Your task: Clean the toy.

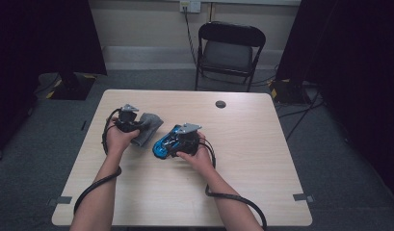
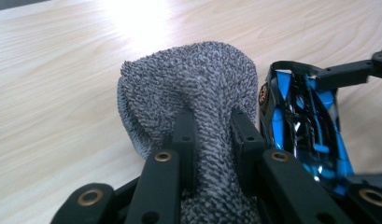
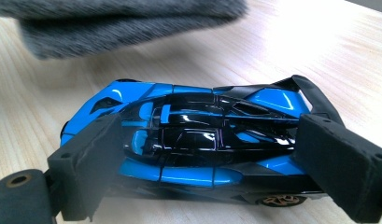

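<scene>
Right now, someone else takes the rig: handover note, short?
Left gripper: shut on a folded grey cloth, held beside the car.
Right gripper: clamped on the blue and black toy car, jaws at its nose and tail; car lies on its side on the table.
Done: both things gripped.
Left: looks like a wipe-down; cloth isn't touching the car yet. Bring it over, wipe the body.

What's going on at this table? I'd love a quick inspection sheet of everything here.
Surface: pale wood table, with a small dark round spot near the far edge.
Job's things: grey cloth; blue-and-black toy car lying on the table.
Clutter: nothing seen.
Grippers: left gripper pinches the cloth; right gripper clamps the car nose to tail.
Cables: one trails from each gripper along the forearms.
Surroundings: black folding chair, dark curtains, grey carpet.
</scene>
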Tool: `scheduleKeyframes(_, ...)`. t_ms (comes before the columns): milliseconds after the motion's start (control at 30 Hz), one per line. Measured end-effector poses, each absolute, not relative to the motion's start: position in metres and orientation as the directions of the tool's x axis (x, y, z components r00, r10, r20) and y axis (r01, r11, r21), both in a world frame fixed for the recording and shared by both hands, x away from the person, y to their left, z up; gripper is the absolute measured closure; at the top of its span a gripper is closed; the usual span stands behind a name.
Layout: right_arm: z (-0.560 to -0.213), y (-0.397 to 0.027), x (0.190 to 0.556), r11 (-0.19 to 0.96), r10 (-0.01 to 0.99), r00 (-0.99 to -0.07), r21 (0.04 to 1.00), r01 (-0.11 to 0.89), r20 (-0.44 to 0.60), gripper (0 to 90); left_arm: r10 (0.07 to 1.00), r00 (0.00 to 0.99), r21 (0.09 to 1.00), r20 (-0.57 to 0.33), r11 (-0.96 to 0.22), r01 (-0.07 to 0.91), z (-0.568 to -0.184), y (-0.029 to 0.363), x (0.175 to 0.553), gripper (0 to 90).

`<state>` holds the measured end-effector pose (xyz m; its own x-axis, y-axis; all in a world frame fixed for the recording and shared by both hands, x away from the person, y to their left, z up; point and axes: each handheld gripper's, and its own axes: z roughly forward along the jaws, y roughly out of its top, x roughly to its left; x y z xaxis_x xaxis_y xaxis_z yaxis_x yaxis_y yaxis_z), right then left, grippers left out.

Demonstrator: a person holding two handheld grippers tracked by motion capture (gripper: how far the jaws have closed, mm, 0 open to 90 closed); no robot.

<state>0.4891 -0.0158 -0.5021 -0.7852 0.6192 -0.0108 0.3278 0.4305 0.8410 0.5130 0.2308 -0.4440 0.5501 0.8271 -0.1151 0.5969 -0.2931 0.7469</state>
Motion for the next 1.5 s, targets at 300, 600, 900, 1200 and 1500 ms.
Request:
scheduleKeyframes(300,-0.502,-0.016,0.489,0.431,0.619,-0.785,0.841,0.328,-0.011,8.3,0.834,0.542,0.728,-0.103,-0.308,0.612,-0.465,0.205,0.534,75.6)
scheduleKeyframes(600,-0.502,-0.016,0.489,0.432,0.618,-0.786,0.840,0.327,-0.012,8.3,0.809,0.583,0.708,-0.068,-0.373,0.600,-0.481,0.175,0.544,72.2)
scheduleKeyframes(900,-0.502,-0.016,0.489,0.432,0.619,-0.785,0.840,0.327,-0.012,8.3,0.818,0.567,0.718,-0.102,-0.334,0.611,-0.488,0.170,0.547,73.0)
scheduleKeyframes(1200,-0.502,-0.016,0.489,0.431,0.619,-0.785,0.840,0.328,-0.011,8.3,0.789,0.605,0.723,-0.105,-0.357,0.591,-0.488,0.174,0.543,75.0)
scheduleKeyframes(1500,-0.502,-0.016,0.489,0.431,0.618,-0.786,0.841,0.328,-0.010,8.3,0.767,0.635,0.725,-0.089,-0.388,0.569,-0.486,0.182,0.534,75.6)
